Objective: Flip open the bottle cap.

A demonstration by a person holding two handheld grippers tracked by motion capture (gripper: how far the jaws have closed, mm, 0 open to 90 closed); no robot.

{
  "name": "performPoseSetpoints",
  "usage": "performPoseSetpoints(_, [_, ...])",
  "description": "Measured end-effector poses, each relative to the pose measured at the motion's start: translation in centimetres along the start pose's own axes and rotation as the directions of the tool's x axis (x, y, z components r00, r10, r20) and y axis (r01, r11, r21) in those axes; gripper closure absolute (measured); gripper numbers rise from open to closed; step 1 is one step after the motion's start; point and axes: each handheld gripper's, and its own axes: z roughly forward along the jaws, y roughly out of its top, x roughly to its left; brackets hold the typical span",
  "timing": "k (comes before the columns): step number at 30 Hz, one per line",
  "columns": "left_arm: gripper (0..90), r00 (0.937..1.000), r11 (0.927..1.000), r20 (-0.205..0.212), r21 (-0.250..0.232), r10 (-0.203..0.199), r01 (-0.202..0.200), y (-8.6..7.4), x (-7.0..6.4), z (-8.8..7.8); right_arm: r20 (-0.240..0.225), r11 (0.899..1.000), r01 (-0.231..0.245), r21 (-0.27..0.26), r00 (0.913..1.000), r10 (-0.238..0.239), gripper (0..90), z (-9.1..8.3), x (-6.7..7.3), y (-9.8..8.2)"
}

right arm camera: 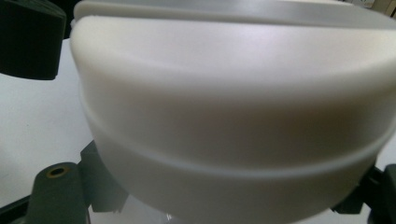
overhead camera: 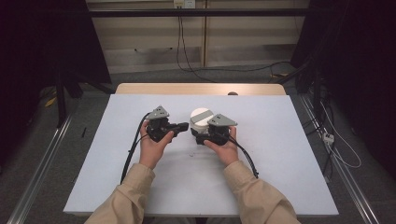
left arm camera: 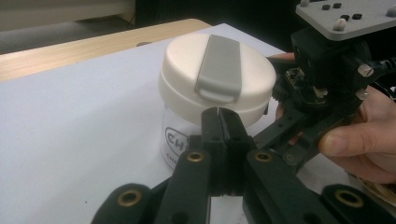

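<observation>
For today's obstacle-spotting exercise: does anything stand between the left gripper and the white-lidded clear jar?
Nothing visible does. The left gripper, its jaws shut together with nothing between them, points straight at the white-lidded clear jar with only bare white table around. The right gripper grips the jar from the other side, off that path.

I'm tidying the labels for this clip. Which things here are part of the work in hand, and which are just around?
In use:
- jar with cream lid, upright on the white table
- right gripper, shut on the jar
- left gripper, jaws shut, empty, tip near the lid's rim

Just around:
- cables on the floor behind the table
- white plug strip on the floor at right
</observation>
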Motion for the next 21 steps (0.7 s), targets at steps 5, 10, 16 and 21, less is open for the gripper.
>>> performPoseSetpoints(5, [90.0,1.0000,1.0000,-0.008,0.002,0.002,-0.002,0.13,0.02,0.29,0.000,1.000,0.001,0.001,1.0000,-0.001,18.5,0.00,0.00,-0.01])
performPoseSetpoints(10, [90.0,0.9999,1.0000,-0.009,0.002,-0.007,0.007,0.06,0.18,0.60,0.000,1.000,0.001,0.002,1.0000,-0.001,18.5,0.01,0.00,-0.01])
performPoseSetpoints(16, [90.0,0.9999,1.0000,-0.011,0.007,-0.007,0.007,0.28,0.18,0.75,-0.001,1.000,0.001,0.003,1.0000,-0.001,18.5,0.02,-0.01,-0.02])
performPoseSetpoints(21, [90.0,0.9999,1.0000,-0.010,0.002,-0.008,0.008,0.40,0.11,0.80,-0.001,1.000,0.001,0.003,1.0000,-0.001,18.5,0.02,-0.01,-0.03])
